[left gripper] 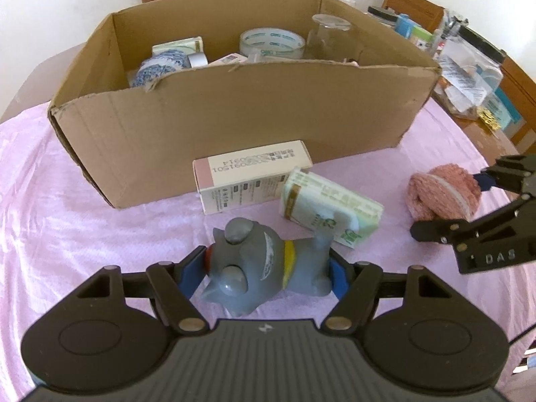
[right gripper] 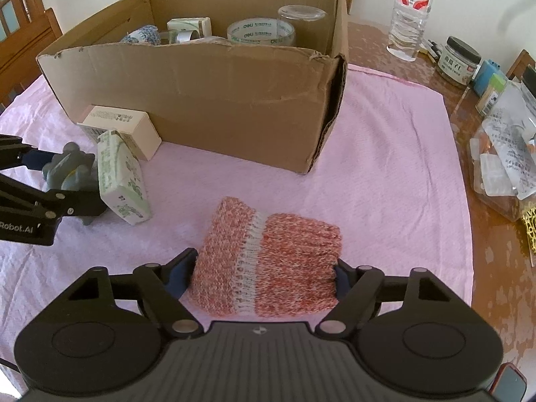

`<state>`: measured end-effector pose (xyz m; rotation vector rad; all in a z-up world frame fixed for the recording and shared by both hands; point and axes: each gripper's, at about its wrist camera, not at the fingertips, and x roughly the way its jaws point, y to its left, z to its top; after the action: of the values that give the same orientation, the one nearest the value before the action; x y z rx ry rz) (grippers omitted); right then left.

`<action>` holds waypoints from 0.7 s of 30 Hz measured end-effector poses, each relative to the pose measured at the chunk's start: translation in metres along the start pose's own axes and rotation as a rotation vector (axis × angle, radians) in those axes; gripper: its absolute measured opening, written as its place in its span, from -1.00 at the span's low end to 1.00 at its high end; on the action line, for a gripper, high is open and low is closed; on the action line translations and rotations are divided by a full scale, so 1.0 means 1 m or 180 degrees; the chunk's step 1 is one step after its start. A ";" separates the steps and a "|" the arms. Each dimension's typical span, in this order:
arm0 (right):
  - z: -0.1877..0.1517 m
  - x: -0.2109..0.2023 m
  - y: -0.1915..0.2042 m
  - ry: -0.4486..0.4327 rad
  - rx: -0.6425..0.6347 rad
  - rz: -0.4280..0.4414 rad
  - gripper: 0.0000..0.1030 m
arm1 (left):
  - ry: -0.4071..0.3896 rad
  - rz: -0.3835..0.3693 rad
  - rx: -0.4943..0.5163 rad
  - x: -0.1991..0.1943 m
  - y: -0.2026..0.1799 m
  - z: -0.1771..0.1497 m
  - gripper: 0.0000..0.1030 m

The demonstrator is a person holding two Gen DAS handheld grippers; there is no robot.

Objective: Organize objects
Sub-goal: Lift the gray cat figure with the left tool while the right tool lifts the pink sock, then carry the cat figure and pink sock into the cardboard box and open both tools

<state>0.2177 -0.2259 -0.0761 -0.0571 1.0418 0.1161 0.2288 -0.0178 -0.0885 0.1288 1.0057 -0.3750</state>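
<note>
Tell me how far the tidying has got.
Done: tape roll, glass jar and a few small items sit in the cardboard box. In hand: left tool grips the grey toy; right tool brackets the pink knit. Left: white carton and tissue pack on the cloth.

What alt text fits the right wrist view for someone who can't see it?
The right gripper clasps a pink knitted bundle on a pink cloth. Behind stands an open cardboard box; at left, the left gripper holds a grey toy.
</note>
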 end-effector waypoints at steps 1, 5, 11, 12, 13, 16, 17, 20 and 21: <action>0.001 0.000 0.000 0.0009 0.0003 -0.0004 0.60 | 0.0004 -0.0003 0.0030 -0.002 0.000 0.000 0.40; 0.005 -0.005 -0.002 0.0035 0.0060 0.0045 0.57 | -0.0001 -0.0045 0.0089 -0.011 0.003 0.003 0.40; 0.015 -0.026 -0.006 0.0006 0.0018 0.0213 0.55 | -0.0059 -0.0141 0.0111 -0.039 0.006 0.014 0.40; 0.017 -0.031 -0.006 0.0001 0.0004 0.0251 0.55 | -0.0074 -0.0153 0.0127 -0.045 0.006 0.018 0.40; 0.020 -0.035 -0.007 -0.0012 -0.0019 0.0272 0.54 | -0.0096 -0.0172 0.0146 -0.050 0.006 0.020 0.40; 0.029 -0.051 -0.007 -0.0060 -0.0134 0.0322 0.54 | -0.0137 -0.0244 0.0179 -0.063 0.007 0.033 0.40; 0.033 -0.056 -0.007 -0.0082 -0.0172 0.0342 0.54 | -0.0148 -0.0257 0.0180 -0.066 0.008 0.037 0.40; 0.049 -0.072 -0.007 -0.0150 -0.0282 0.0395 0.54 | -0.0202 -0.0271 0.0185 -0.074 0.009 0.050 0.40; 0.054 -0.077 -0.007 -0.0192 -0.0318 0.0409 0.54 | -0.0222 -0.0274 0.0186 -0.077 0.009 0.055 0.40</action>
<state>0.2262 -0.2331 0.0178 -0.0769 0.9787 0.2851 0.2393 -0.0052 0.0050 0.1246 0.9338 -0.4844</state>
